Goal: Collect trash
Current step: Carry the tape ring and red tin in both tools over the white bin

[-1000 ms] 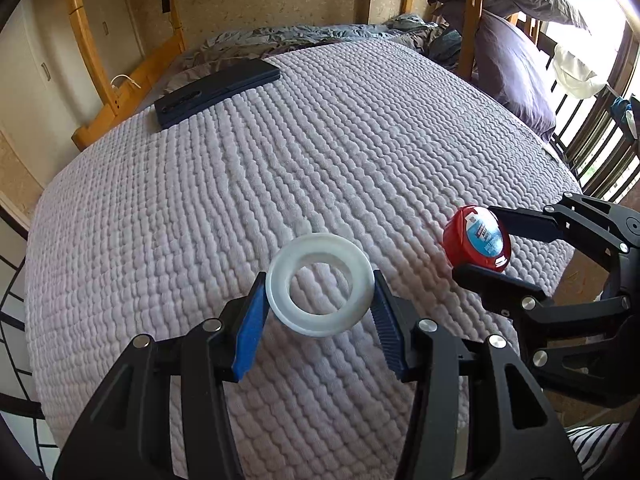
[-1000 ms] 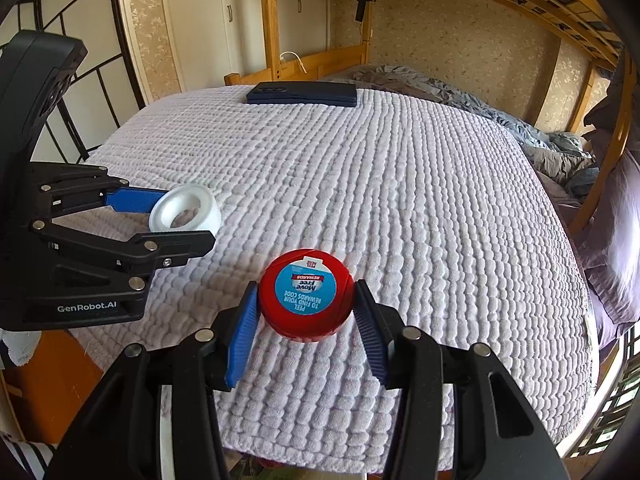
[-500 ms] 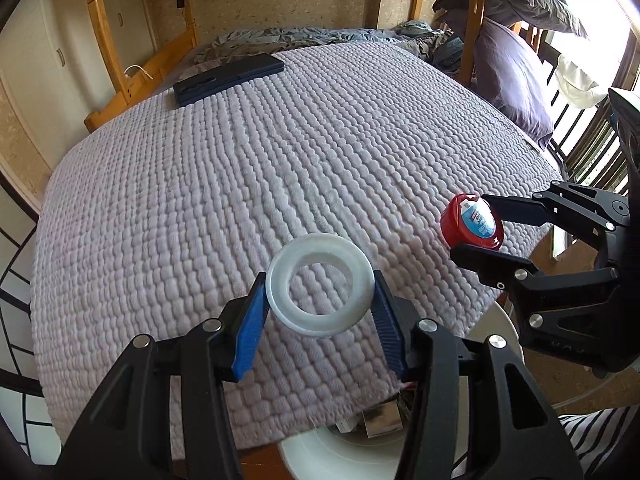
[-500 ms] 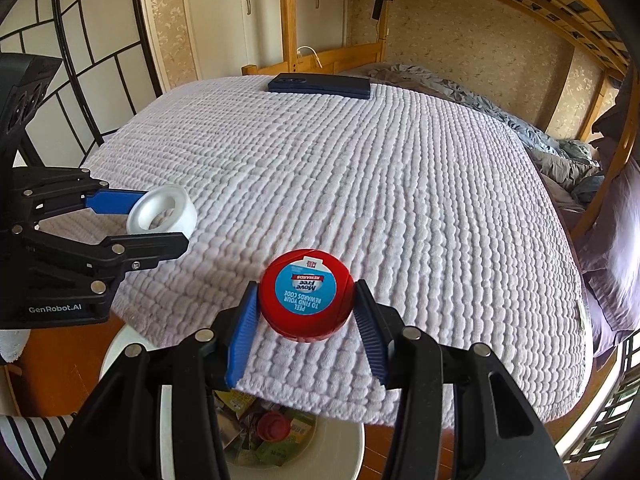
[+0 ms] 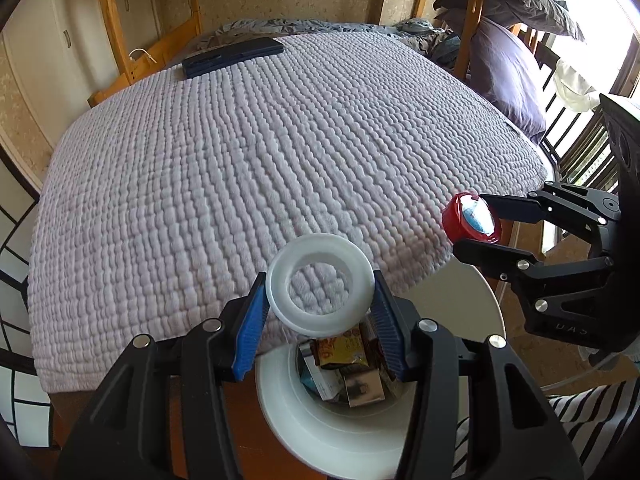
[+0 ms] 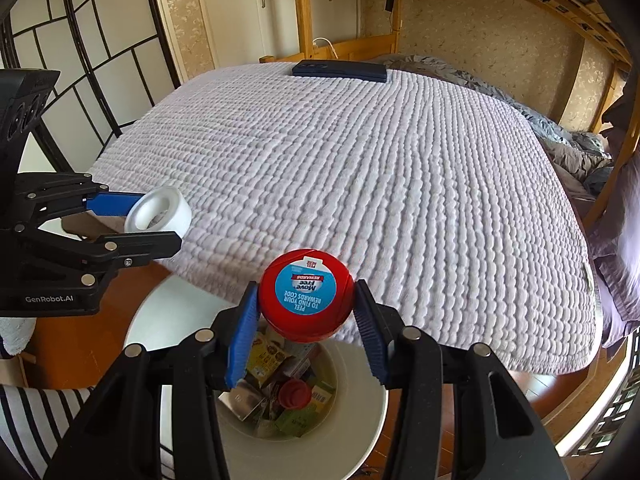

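Note:
My left gripper (image 5: pixel 320 312) is shut on a white plastic ring (image 5: pixel 320 285) and holds it above the white trash bin (image 5: pixel 280 408) at the foot of the bed. My right gripper (image 6: pixel 306 320) is shut on a red lid with a blue label (image 6: pixel 306 294), also above the bin (image 6: pixel 360 432). The bin holds several wrappers, boxes and a red cap (image 6: pixel 295 394). The right gripper with the lid (image 5: pixel 472 222) shows at the right of the left wrist view. The left gripper with the ring (image 6: pixel 158 212) shows at the left of the right wrist view.
A bed with a lilac knitted blanket (image 5: pixel 260 152) fills both views. A dark blue flat case (image 5: pixel 232 56) lies at its far end. A wooden bunk frame (image 5: pixel 112 28), purple pillows (image 5: pixel 508 76) and a folding screen (image 6: pixel 92 60) surround the bed.
Both grippers have pulled back from over the bed to beyond its foot edge, each still holding its item. The trash bin has come into view beneath them.

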